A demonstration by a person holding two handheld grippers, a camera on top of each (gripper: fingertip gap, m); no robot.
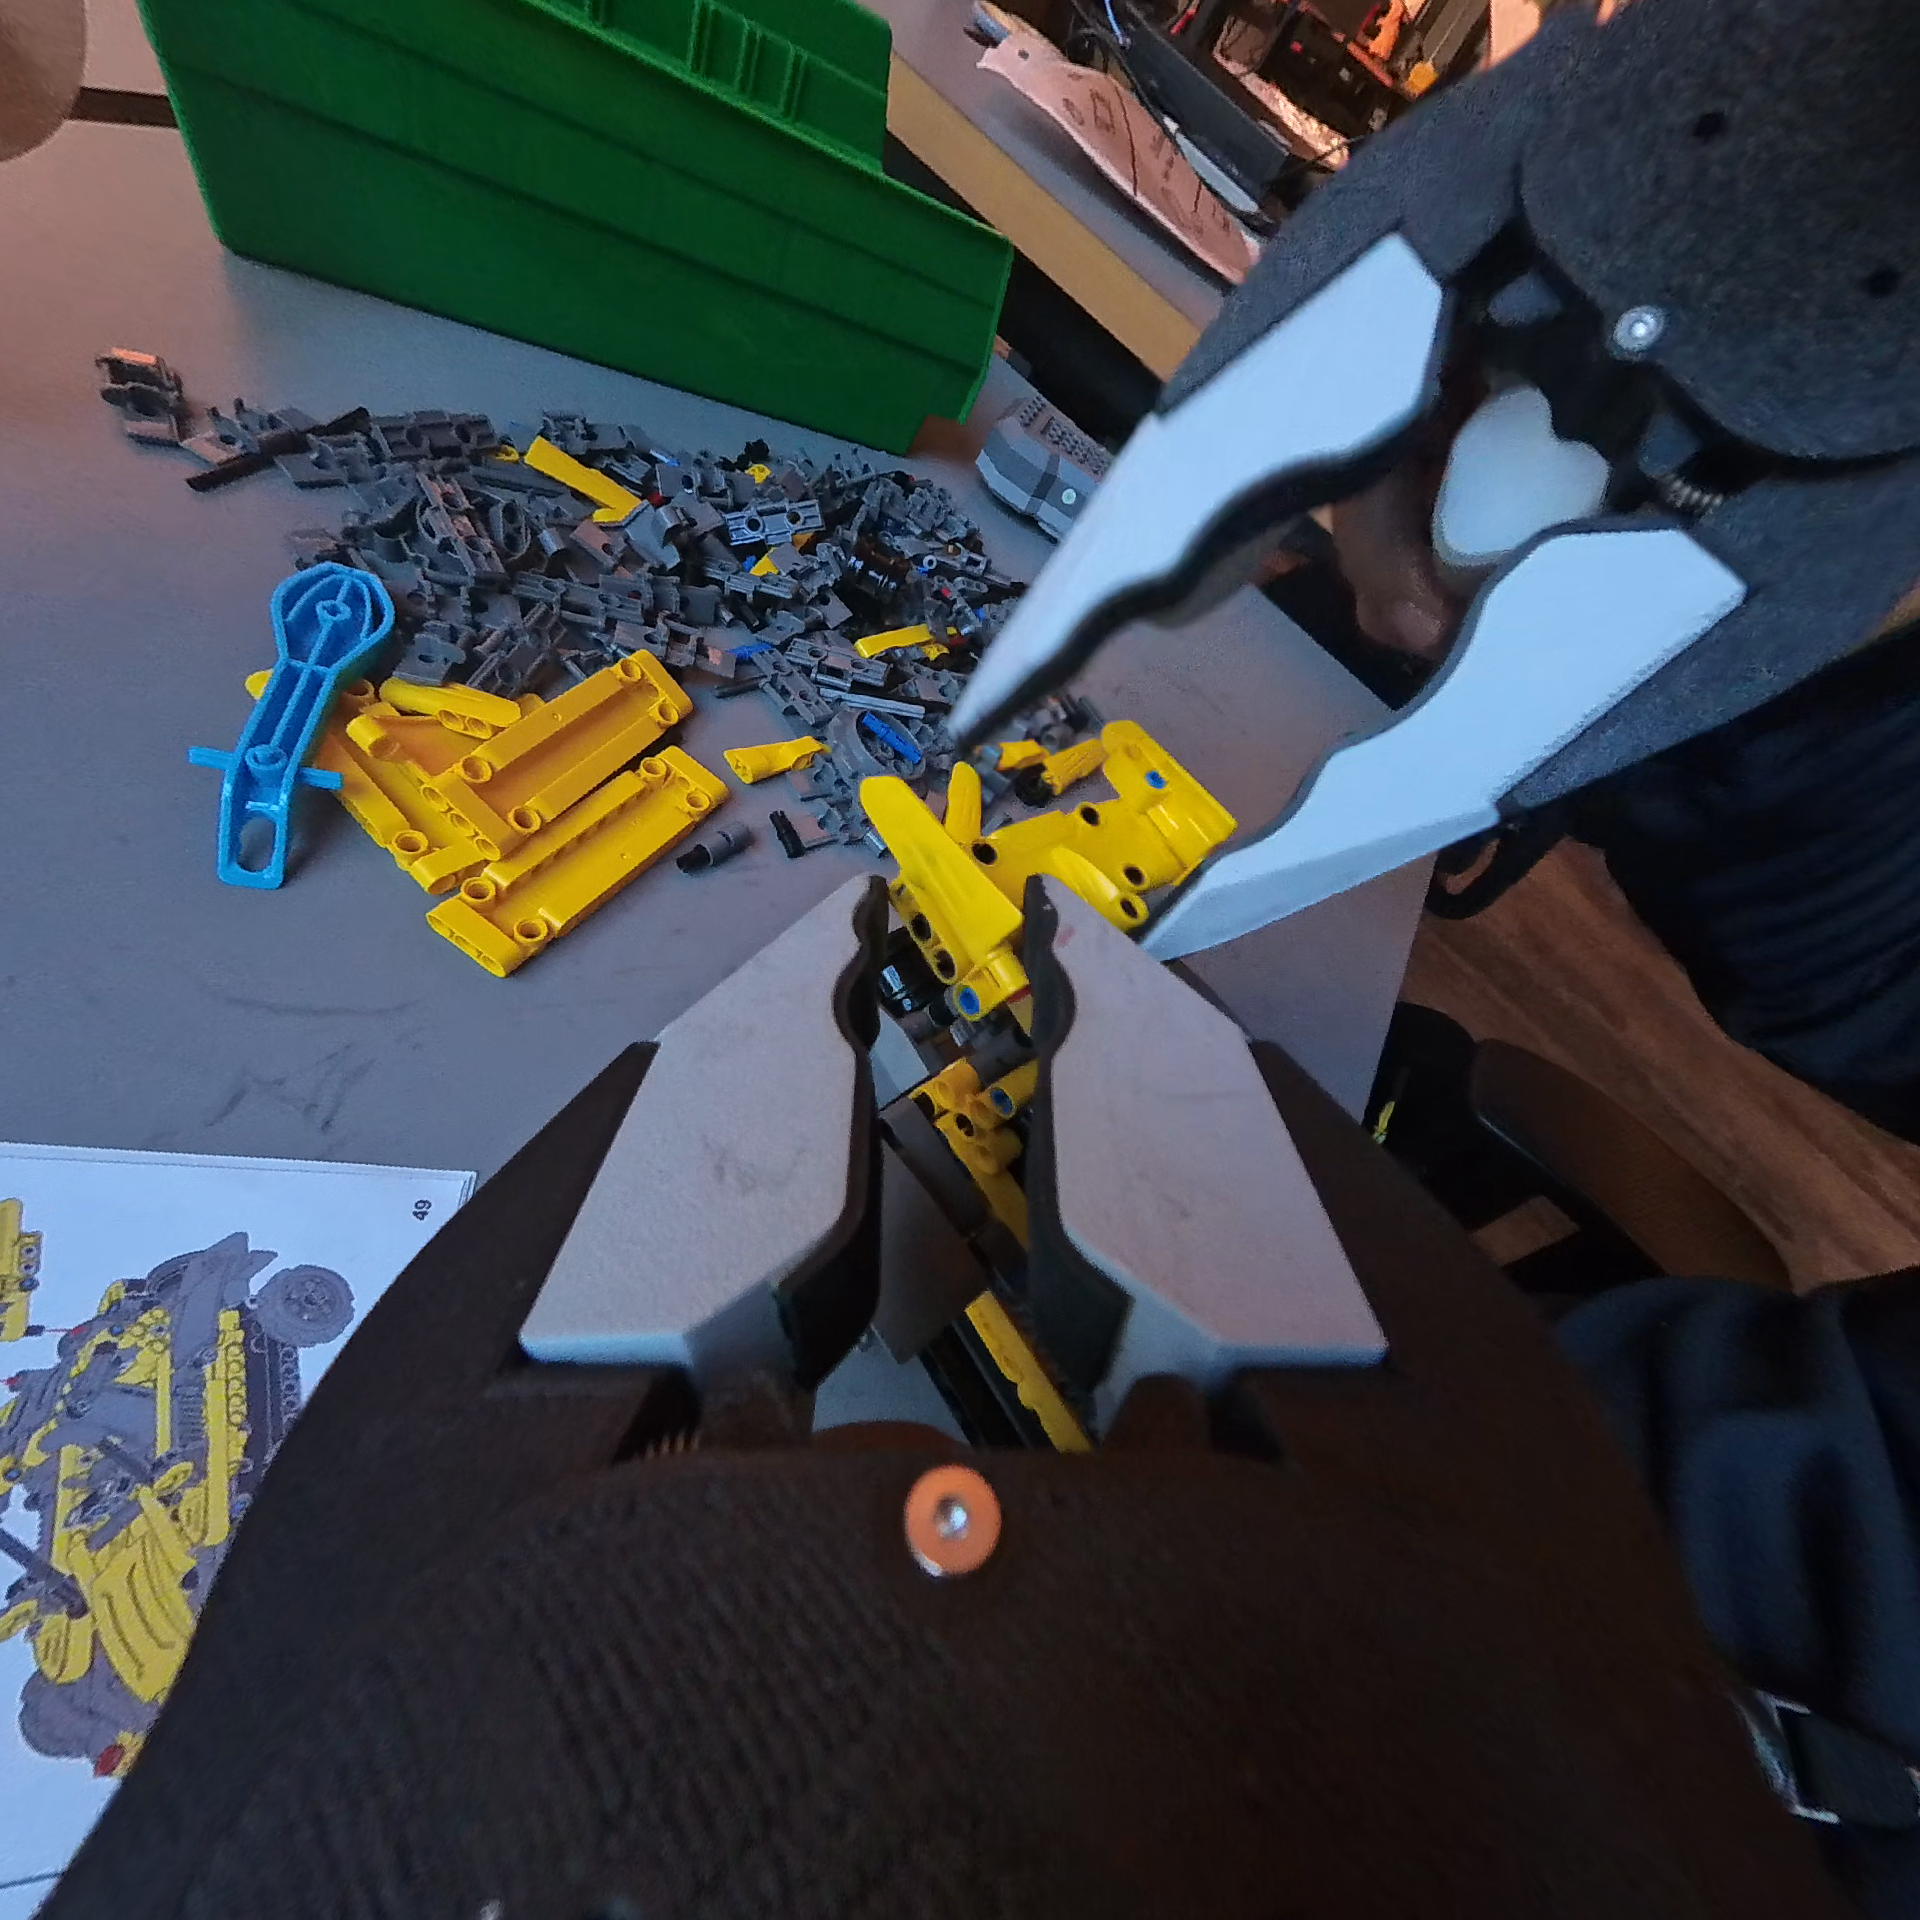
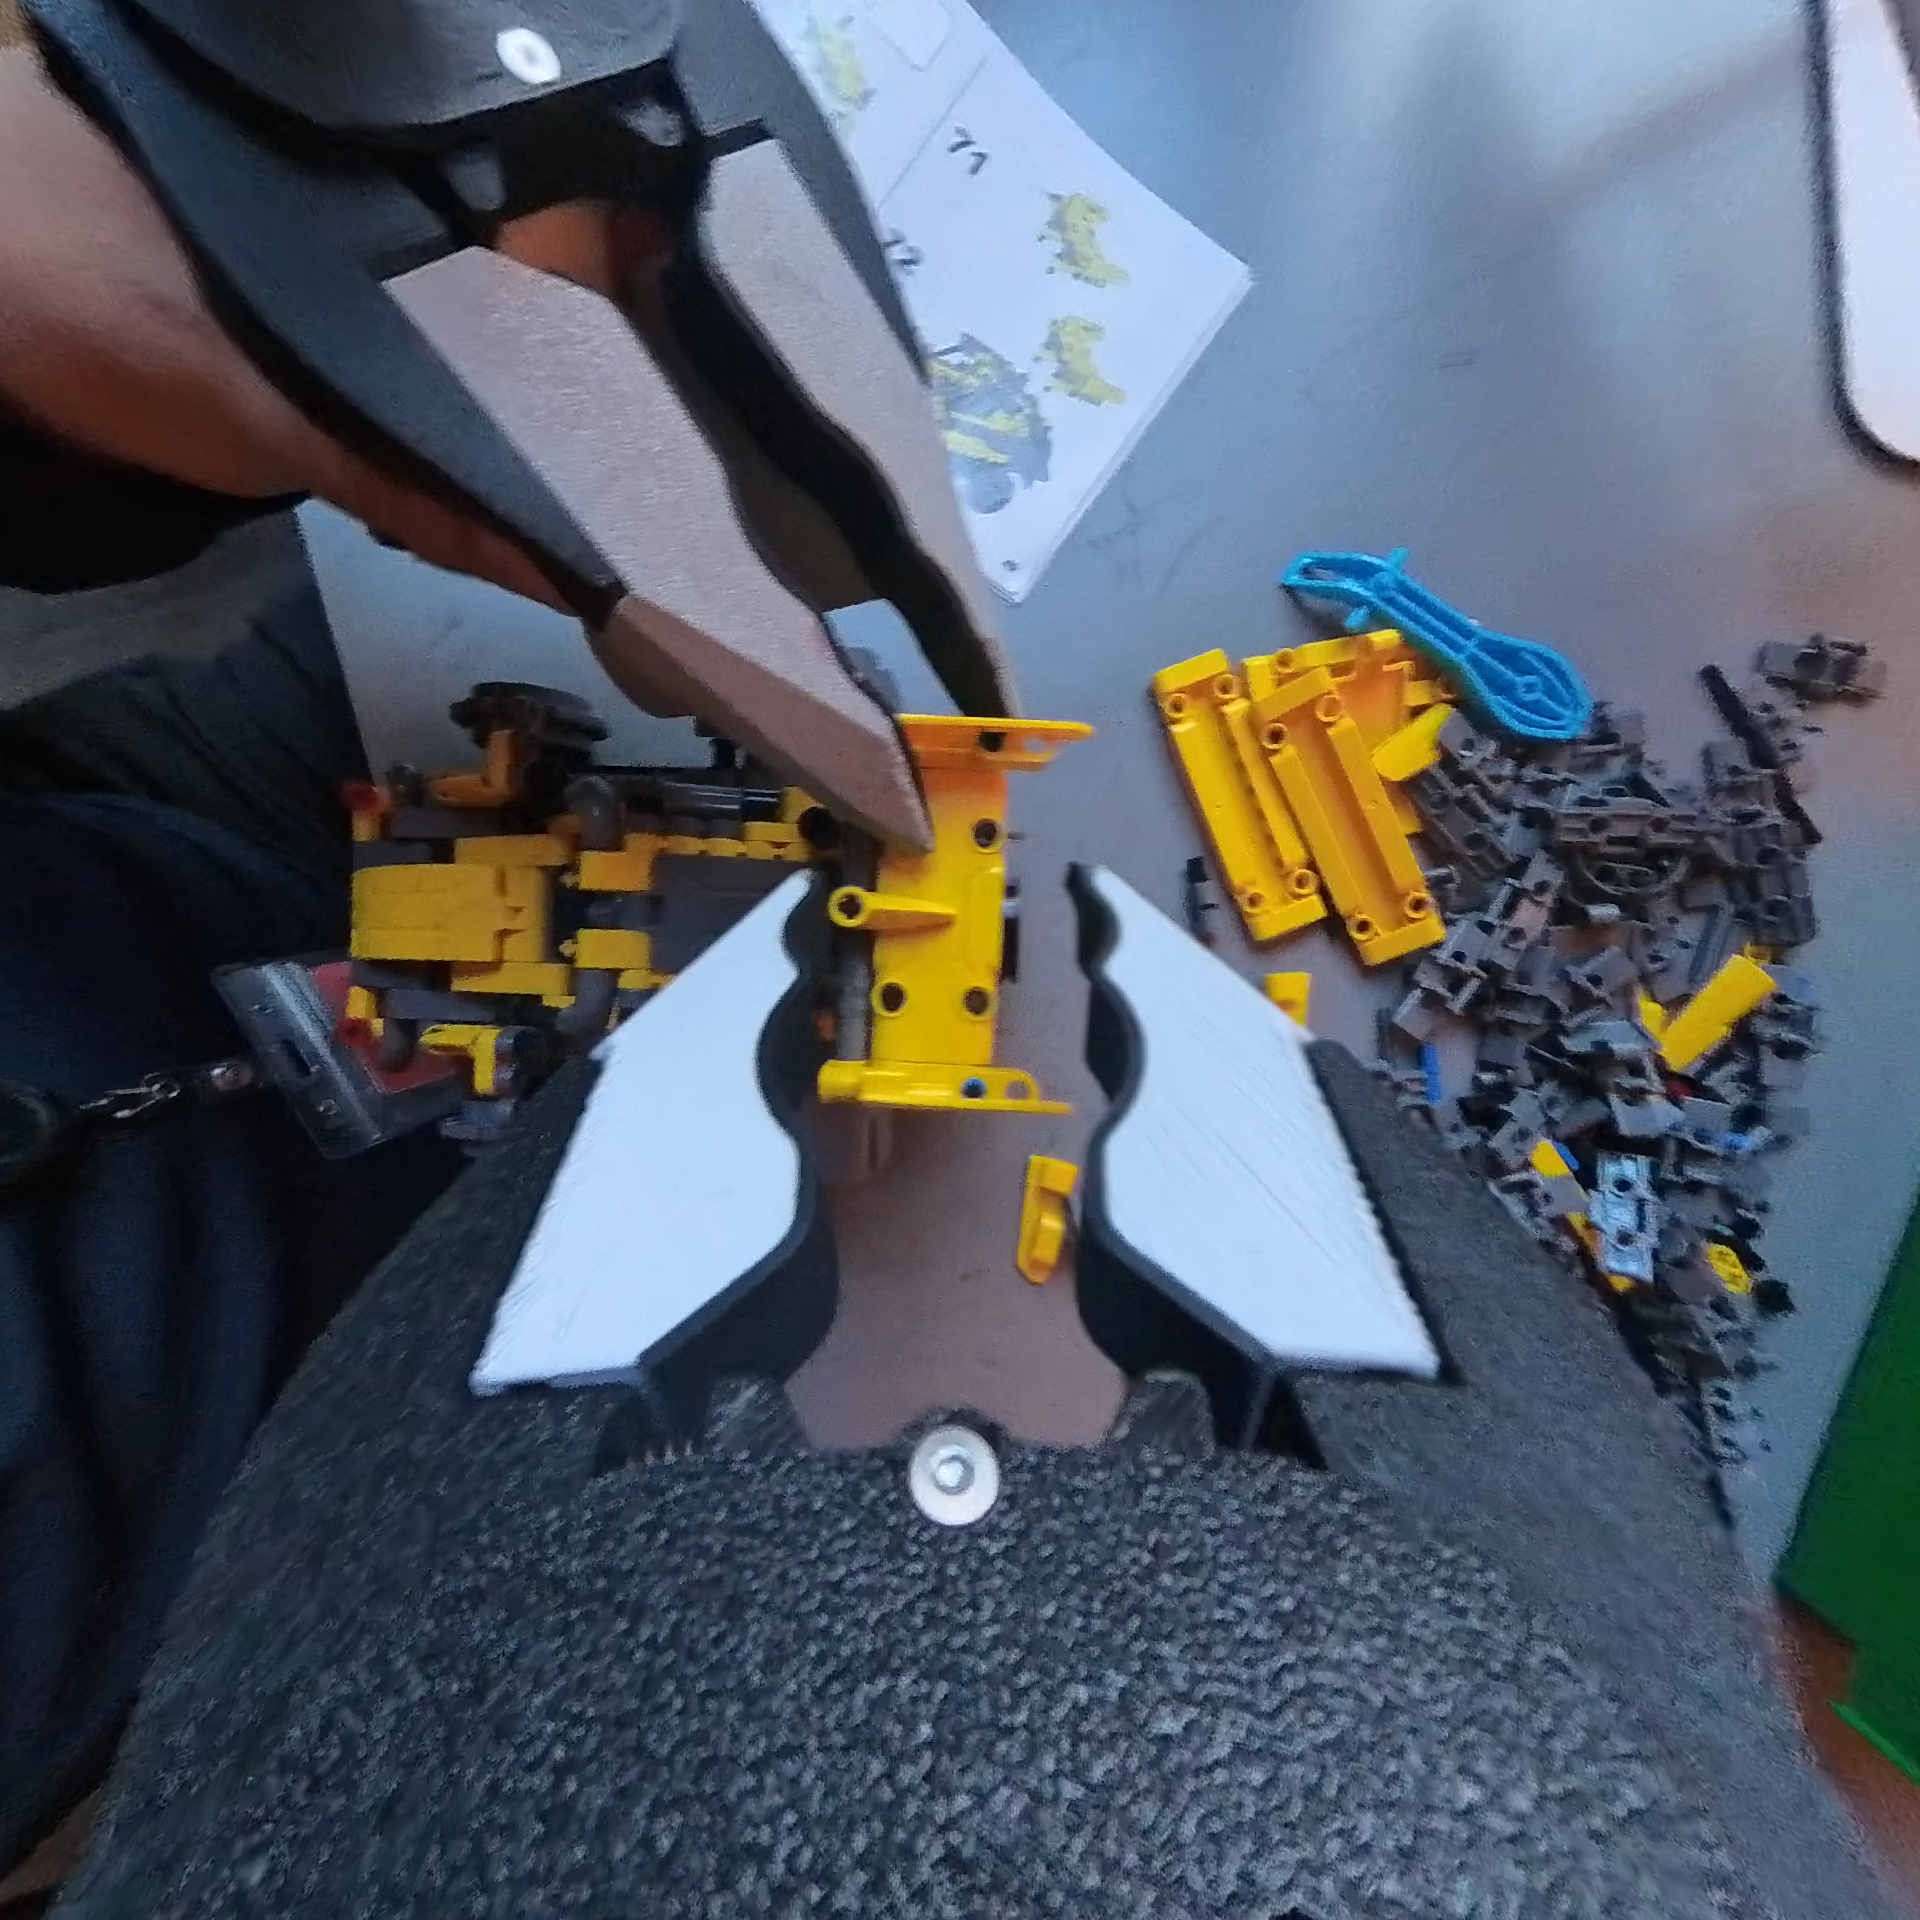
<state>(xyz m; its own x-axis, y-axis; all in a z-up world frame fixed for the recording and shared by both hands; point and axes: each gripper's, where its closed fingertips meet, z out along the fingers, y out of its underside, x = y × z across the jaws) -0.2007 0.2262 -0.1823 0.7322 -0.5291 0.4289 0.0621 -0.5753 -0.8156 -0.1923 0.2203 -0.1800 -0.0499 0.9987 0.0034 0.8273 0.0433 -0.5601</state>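
My left gripper (image 1: 951, 914) is shut on a partly built yellow and grey brick vehicle model (image 1: 1091, 831), clamping its yellow front block. In the right wrist view the left gripper (image 2: 964, 779) comes in from the upper left and pinches the top of that block (image 2: 935, 935). The model's body (image 2: 499, 904) stretches left along the table edge. My right gripper (image 2: 940, 878) is open, its white fingers on either side of the yellow block with a gap on the right. It shows at the upper right of the left wrist view (image 1: 1055, 836). A small yellow piece (image 2: 1044, 1216) lies between its fingers.
A pile of small grey pieces (image 1: 644, 561) covers the grey table (image 1: 156, 987), with yellow panels (image 1: 561, 800) and a blue plastic tool (image 1: 291, 717) beside it. A green bin (image 1: 582, 208) stands behind. An open instruction booklet (image 1: 156, 1403) lies at the near left. Only a small space, under 4 cm, lies between the two pairs of fingers.
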